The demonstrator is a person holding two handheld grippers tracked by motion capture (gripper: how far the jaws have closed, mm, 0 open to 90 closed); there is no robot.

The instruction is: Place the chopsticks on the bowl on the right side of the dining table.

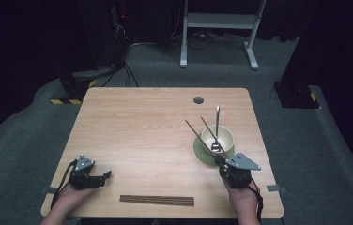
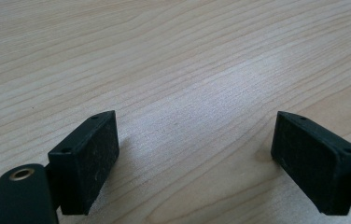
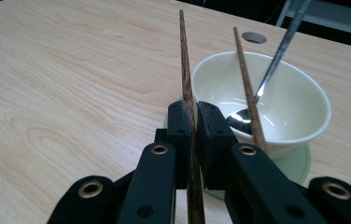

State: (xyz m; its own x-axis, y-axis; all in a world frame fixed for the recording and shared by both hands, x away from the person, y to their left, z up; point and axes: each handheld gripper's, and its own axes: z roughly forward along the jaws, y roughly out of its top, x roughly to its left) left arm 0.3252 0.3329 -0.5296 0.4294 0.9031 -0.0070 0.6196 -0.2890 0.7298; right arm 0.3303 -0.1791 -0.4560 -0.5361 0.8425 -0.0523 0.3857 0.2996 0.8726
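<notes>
A pale green bowl (image 1: 227, 136) (image 3: 295, 107) stands on a green saucer (image 1: 200, 153) (image 3: 296, 164) at the table's right side. A metal spoon (image 1: 217, 119) (image 3: 281, 51) leans in the bowl, handle up. My right gripper (image 1: 219, 160) (image 3: 193, 111) sits just in front of the bowl, shut on a dark wooden chopstick (image 1: 195, 133) (image 3: 186, 79) that points up and away. A second chopstick (image 1: 208, 128) (image 3: 247, 88) runs beside the right jaw across the bowl's rim; I cannot tell what holds it. My left gripper (image 1: 104, 177) (image 2: 194, 140) rests open, low over bare wood at the front left.
A dark wooden strip (image 1: 157, 200) lies along the front edge of the light wooden table (image 1: 141, 122). A round cable hole (image 1: 198, 100) (image 3: 253, 37) sits behind the bowl. Beyond the table are grey carpet and a white desk frame (image 1: 219, 28).
</notes>
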